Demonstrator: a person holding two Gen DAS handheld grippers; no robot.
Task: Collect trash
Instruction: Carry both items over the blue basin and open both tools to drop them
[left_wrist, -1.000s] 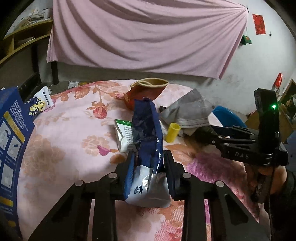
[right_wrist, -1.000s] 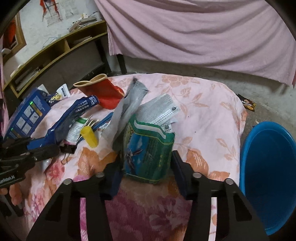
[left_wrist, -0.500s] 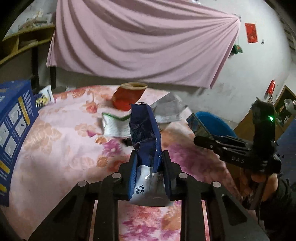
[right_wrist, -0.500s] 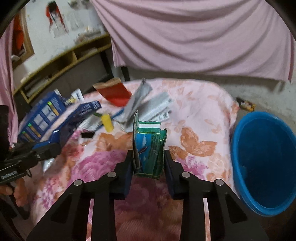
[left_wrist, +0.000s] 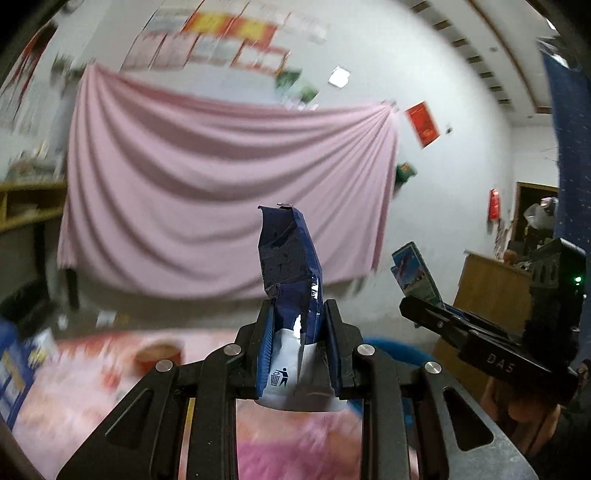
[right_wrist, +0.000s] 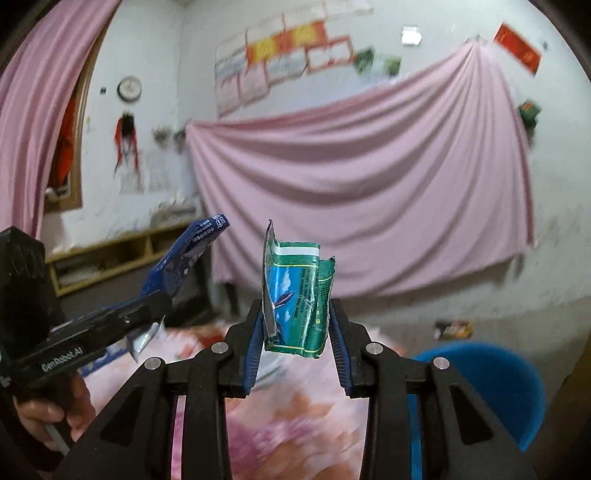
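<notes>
A crumpled dark blue foil wrapper (left_wrist: 290, 288) is held upright, pinched in the narrowly parted left gripper (left_wrist: 297, 350), and a crushed green and blue paper packet (right_wrist: 297, 295) is clamped likewise in the right gripper (right_wrist: 295, 350), its jaws having reopened slightly, both raised above the pink floral bedspread (right_wrist: 295, 424) beside a round blue plastic basin (right_wrist: 491, 384).

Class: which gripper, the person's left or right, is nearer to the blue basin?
Right. The right gripper, shut on the green packet, is beside the blue basin; the left gripper, holding the blue wrapper, is farther across.
</notes>
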